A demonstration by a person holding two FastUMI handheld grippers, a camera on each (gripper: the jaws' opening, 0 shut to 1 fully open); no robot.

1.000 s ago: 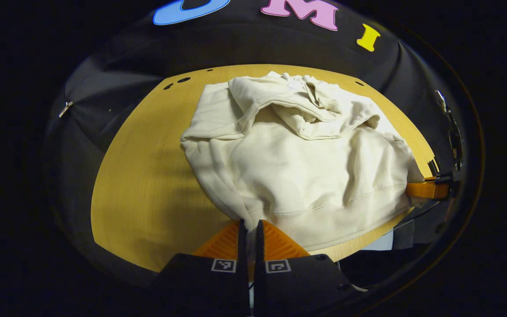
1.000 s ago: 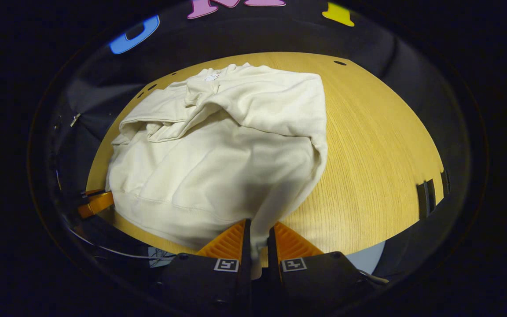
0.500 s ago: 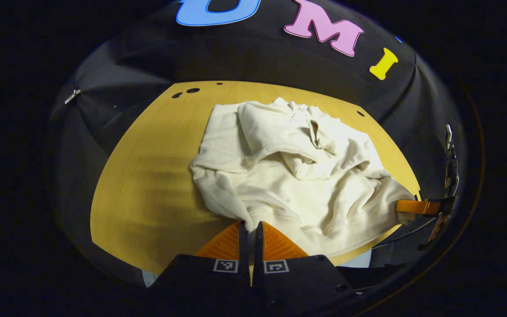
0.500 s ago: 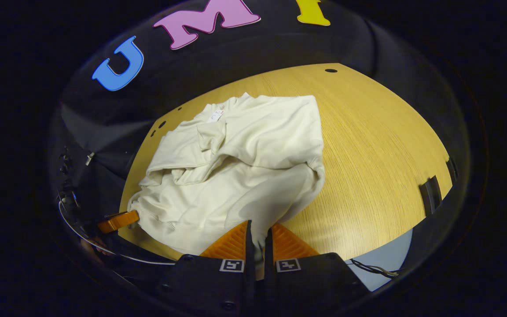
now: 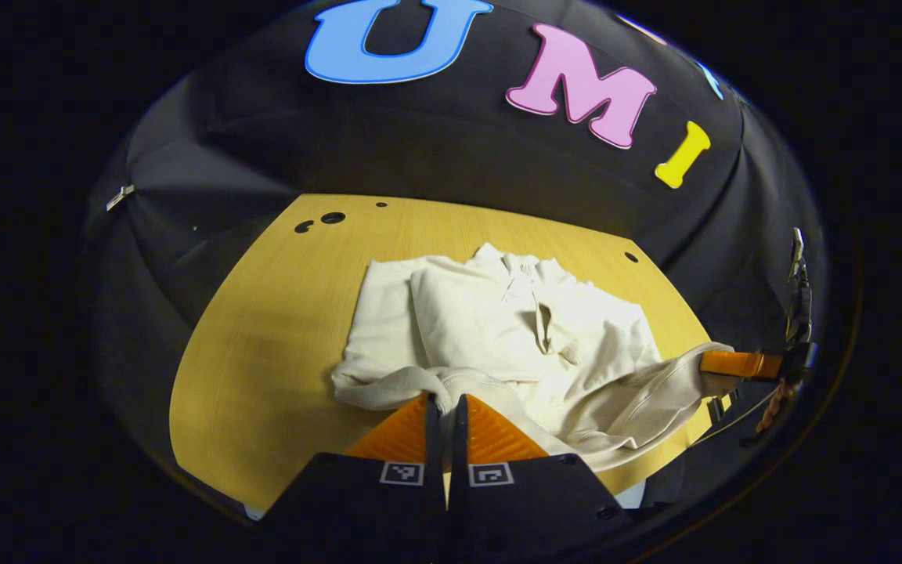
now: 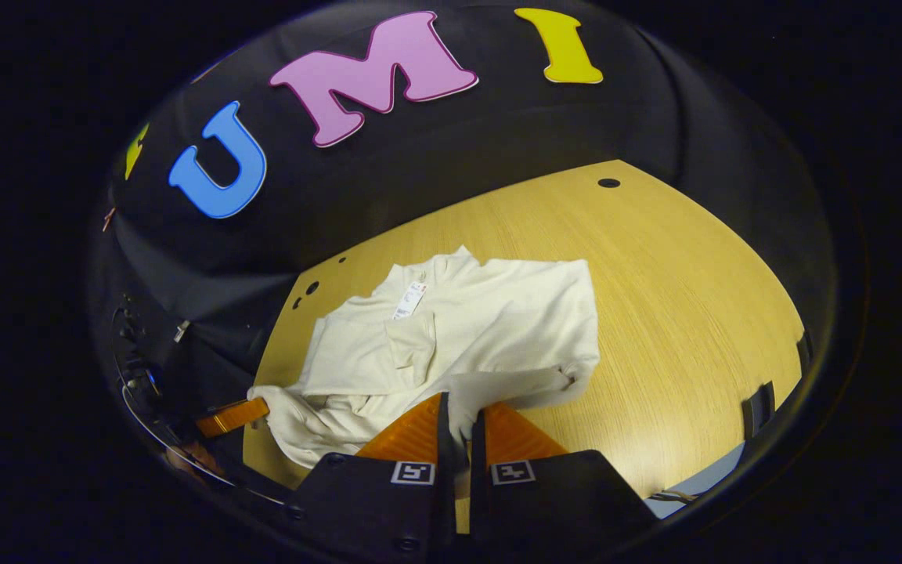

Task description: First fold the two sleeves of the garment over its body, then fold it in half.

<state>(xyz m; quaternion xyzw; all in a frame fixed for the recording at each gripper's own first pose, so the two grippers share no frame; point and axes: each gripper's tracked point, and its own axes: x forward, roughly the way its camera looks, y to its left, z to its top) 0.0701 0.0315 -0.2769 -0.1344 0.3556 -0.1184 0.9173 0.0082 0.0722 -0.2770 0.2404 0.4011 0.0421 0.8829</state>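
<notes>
Both the left gripper (image 5: 445, 407) and right gripper (image 6: 463, 419) pinch the cream garment's (image 5: 498, 321) raised hem.

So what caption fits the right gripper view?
Right tool pinches the cream sweatshirt's hem above the wooden table.

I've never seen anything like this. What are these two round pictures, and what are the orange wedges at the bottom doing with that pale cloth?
There is no robot here: a person holds a hand tool with a two-finger claw in each hand. Each round picture comes from a camera riding on one claw, looking forward along its orange fingers. The left claw is seen in the left gripper view, the right claw in the right gripper view. On the wooden table lies a cream sweatshirt with its sleeves folded in. Each claw is shut on a corner of the hem, lifted off the table to fold the garment in half.
</notes>
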